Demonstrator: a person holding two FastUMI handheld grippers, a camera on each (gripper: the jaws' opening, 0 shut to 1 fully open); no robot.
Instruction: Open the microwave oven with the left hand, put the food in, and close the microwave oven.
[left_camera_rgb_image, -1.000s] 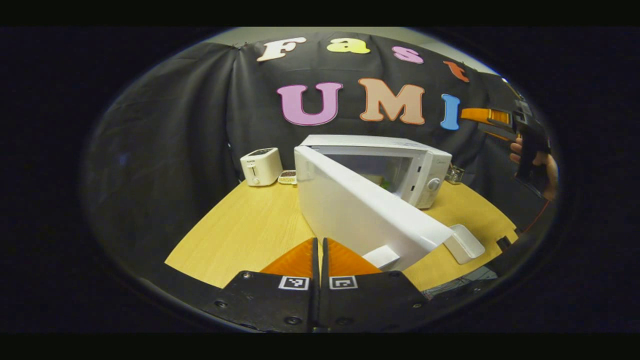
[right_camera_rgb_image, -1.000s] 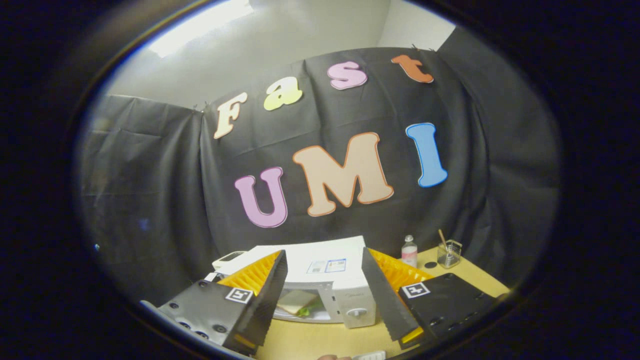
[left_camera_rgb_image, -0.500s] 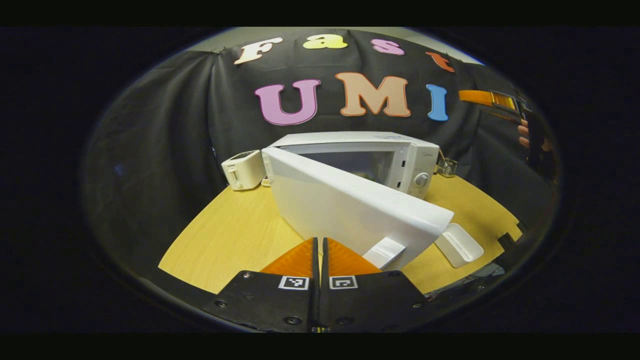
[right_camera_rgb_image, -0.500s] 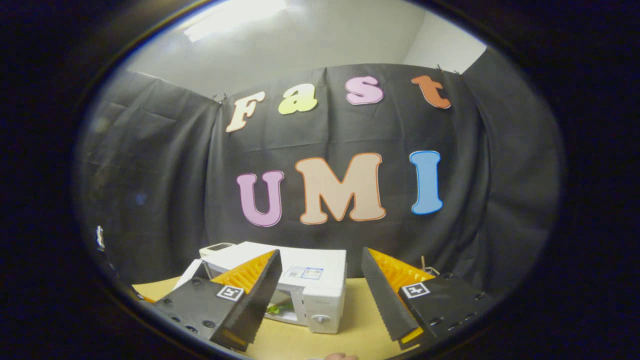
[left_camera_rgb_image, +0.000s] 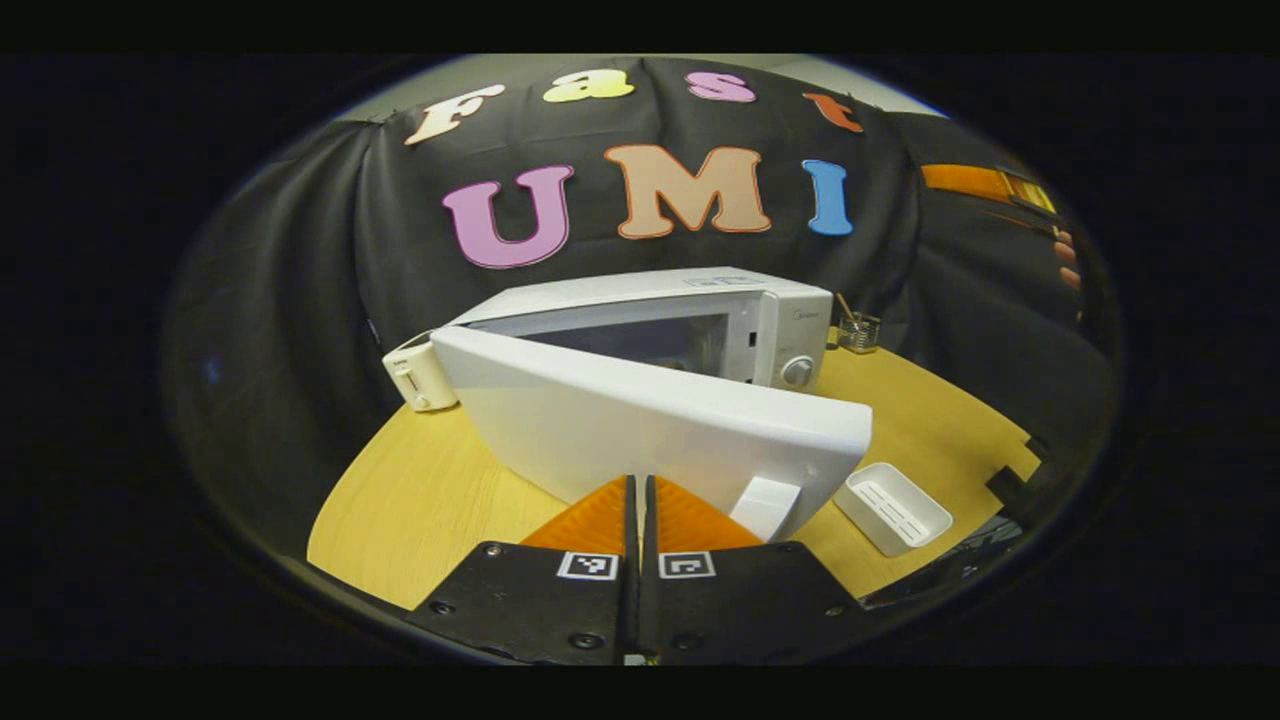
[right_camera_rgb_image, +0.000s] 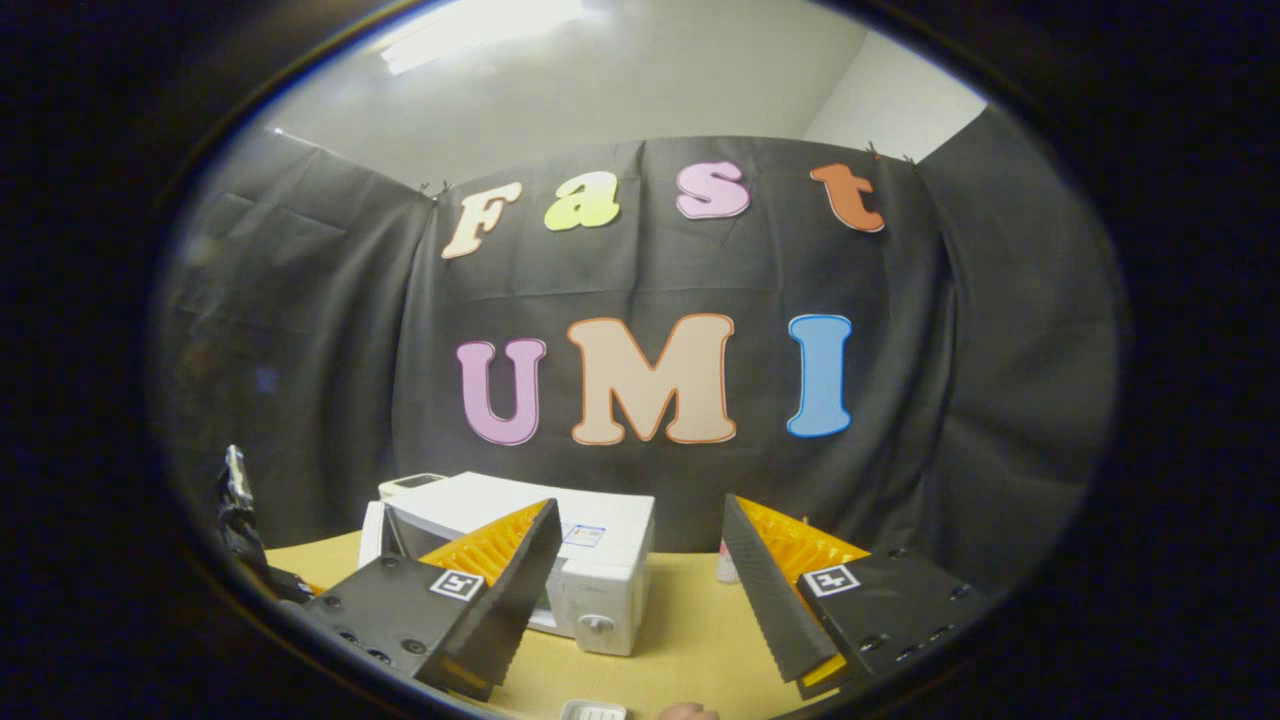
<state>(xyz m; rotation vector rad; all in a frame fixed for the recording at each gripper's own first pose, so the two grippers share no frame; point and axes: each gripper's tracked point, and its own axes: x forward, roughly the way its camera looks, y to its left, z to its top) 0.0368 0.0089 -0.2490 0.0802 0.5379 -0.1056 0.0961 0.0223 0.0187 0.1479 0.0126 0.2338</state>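
Microwave door (left_camera_rgb_image: 650, 430) further closed now

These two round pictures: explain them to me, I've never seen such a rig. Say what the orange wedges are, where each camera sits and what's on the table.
A person holds a two-finger gripper in each hand; each carries a fisheye camera looking along its orange fingers. In the left gripper view, the left gripper is shut, close to the half-open microwave door. In the right gripper view, the right gripper is open and holds nothing. On the wooden table stand the microwave, a toaster, a white tray and a glass jar.
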